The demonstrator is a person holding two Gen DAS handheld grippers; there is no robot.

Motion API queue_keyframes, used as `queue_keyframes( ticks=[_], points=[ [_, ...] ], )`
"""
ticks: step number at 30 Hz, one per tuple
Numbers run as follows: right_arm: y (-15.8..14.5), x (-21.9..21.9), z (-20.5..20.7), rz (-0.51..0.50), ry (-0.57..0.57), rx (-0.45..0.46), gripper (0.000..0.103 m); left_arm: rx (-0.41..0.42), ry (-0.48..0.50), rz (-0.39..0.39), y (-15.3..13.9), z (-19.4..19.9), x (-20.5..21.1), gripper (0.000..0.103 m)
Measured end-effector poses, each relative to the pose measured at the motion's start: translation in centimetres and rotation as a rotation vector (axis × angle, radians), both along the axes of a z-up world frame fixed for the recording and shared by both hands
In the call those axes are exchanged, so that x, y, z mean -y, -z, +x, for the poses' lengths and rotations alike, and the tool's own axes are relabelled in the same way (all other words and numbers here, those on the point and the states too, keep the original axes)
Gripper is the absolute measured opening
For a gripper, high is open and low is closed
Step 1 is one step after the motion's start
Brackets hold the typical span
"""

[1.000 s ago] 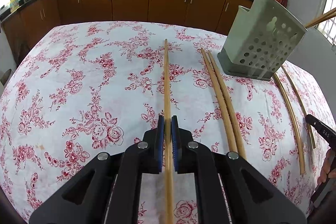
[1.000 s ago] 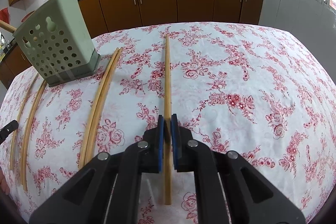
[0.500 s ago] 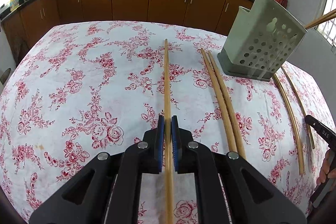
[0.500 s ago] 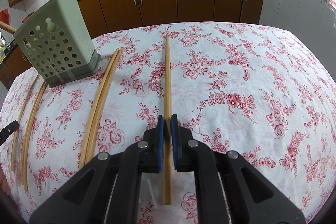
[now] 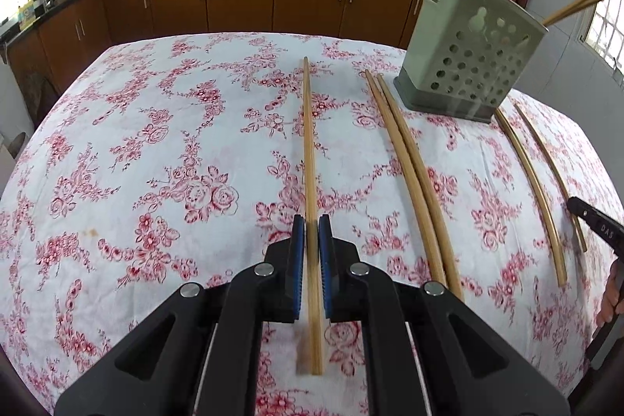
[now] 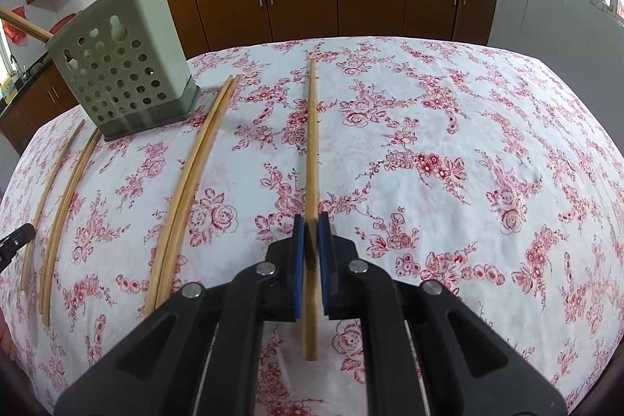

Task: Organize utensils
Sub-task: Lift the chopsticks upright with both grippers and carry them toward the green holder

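The only lettering I can make out is "DAS", in pale capitals on the black bar [image 5: 596, 229] that pokes in right of the green perforated utensil holder [image 5: 474, 41] and below it in the left wrist view. The yellow pack [image 5: 26, 16] far left of the holder carries print too small to read.

black grippers [image 5: 309, 240], blue ribbed pads [image 5: 298, 252], silver pins.
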State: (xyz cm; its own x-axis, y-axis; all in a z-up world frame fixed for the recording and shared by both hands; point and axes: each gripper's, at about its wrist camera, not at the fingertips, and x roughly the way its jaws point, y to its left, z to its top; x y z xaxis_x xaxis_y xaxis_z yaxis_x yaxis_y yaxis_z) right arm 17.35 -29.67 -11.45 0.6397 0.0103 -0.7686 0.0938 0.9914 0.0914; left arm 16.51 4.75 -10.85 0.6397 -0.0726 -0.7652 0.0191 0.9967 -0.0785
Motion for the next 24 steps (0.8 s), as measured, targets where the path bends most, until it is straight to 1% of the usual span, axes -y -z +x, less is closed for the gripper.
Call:
queue_keyframes(
  ticks=[3,4,6,11,16,21,24],
  points=[
    [-0.7,0.3,-0.4,0.014,0.006,0.015,0.008,-0.012,0.008,0.031,-0.2,-0.1,0.4,0.007],
    [-1.2,0.5,-0.6,0.016,0.007,0.03,0.008,-0.014,0.01,0.025,-0.3,-0.1,0.3,0.007],
    [-2.3,0.8,-1.0,0.018,0.01,0.064,0.008,0.011,0.012,0.021,-1.3,-0.4,0.2,0.007],
    [-6.4,1.7,-2.0,0.019,0.023,0.176,0.008,0.118,0.004,-0.012,-5.4,-1.1,-0.4,0.007],
    [-10.0,2.8,-2.5,0.038,0.043,0.281,0.008,0.225,-0.023,-0.076,-9.8,-1.5,-1.3,0.007],
    [-13.0,3.6,-2.7,0.046,0.053,0.367,0.008,0.309,-0.047,-0.125,-12.9,-1.4,-2.1,0.007],
    [-14.0,3.6,-2.7,0.048,0.059,0.401,0.008,0.351,-0.051,-0.132,-14.4,-1.5,-2.1,0.007]
  ],
)
